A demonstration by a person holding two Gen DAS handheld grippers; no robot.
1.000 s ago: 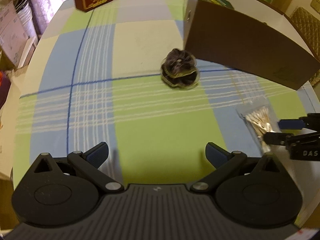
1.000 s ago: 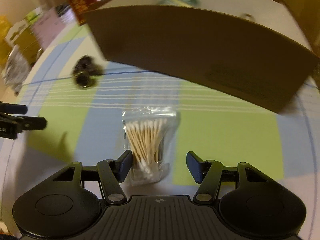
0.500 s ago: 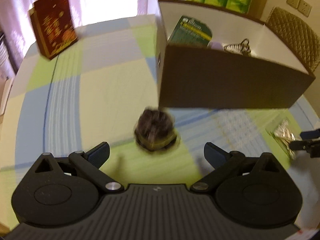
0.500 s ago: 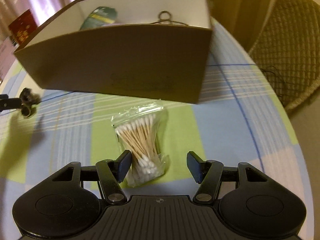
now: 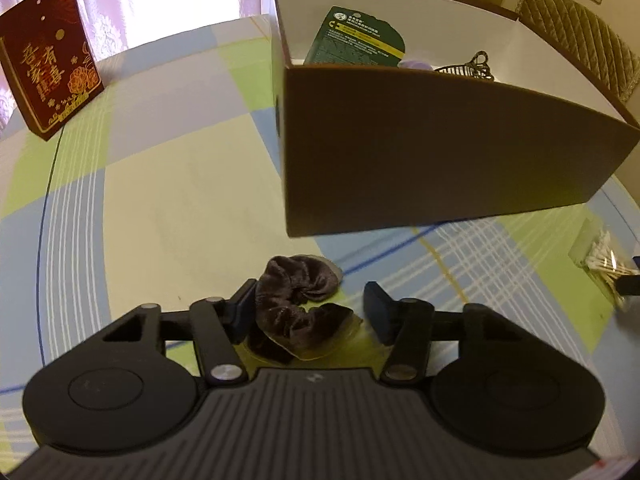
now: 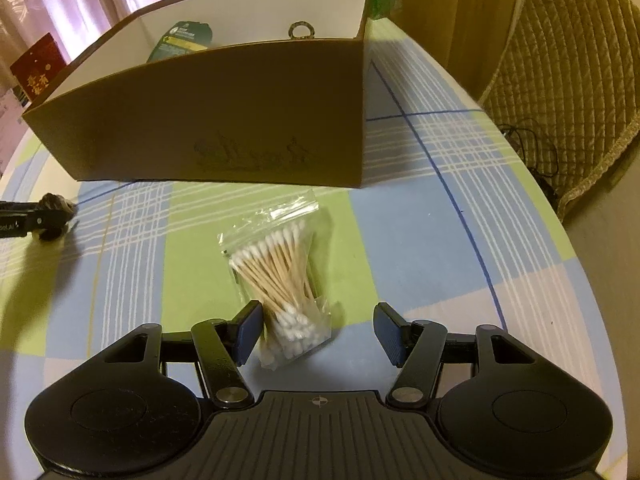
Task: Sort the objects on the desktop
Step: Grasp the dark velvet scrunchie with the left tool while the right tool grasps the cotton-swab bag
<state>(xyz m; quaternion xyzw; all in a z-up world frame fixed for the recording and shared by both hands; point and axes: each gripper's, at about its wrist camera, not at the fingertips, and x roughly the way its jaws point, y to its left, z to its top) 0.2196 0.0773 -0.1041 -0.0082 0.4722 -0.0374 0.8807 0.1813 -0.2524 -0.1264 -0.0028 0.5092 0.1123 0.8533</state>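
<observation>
Between my left gripper's [image 5: 310, 312] fingers lies the brown velvet scrunchie [image 5: 298, 300]; the jaws have just been closing, the left pad touching it, the right one apart, so nothing is grasped yet. It sits crumpled on clear wrapping near the tabletop's [image 5: 160, 184] middle, before the brown box's [image 5: 420, 152] corner. My right gripper [image 6: 316, 334] stands released around a bag of cotton swabs [image 6: 286, 276], lying lengthwise away from me.
</observation>
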